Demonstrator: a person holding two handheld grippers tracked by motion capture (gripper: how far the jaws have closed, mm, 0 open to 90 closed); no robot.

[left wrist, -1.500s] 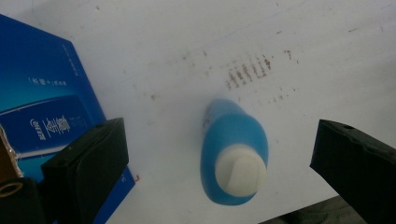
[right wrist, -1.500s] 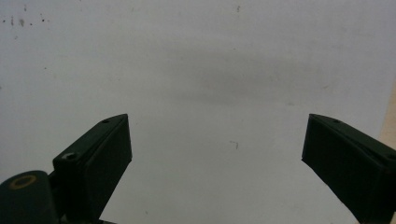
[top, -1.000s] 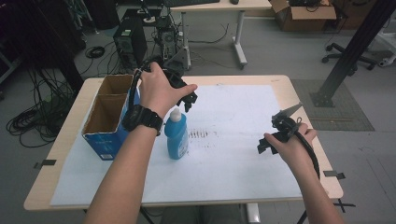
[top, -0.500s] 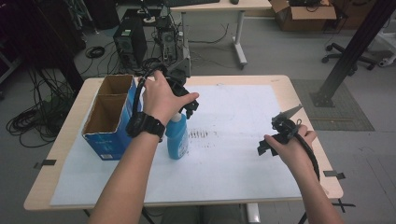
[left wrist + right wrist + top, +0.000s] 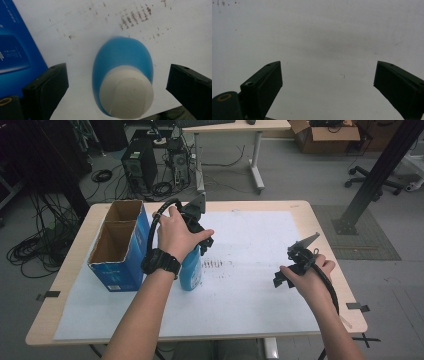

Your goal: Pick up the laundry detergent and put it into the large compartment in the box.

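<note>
**Blue bottle under your left gripper, jaws spread**

Item 1: blue bottle. It stands upright on the white sheet, just beside the near right corner of the blue cardboard box. The high view cannot settle whether bottle and box touch. In the left gripper view you look down on its white cap, with the blue body spreading out beneath it.

Item 2: your left gripper. You hold it directly over the bottle's top. Its jaws are spread wide; the cap sits between them, somewhat nearer the left jaw, with clear space on both sides. Neither jaw touches the bottle.

Item 3: your right gripper. You hold it over the right part of the sheet, well apart from the bottle. Its jaws are likewise spread, with bare white sheet between them and nothing held.

Item 4: box. It is open at the top, has two compartments, and stands at the left of the wooden table.

Item 5: dark smudges. They mark the sheet just to the right of the bottle.
</note>
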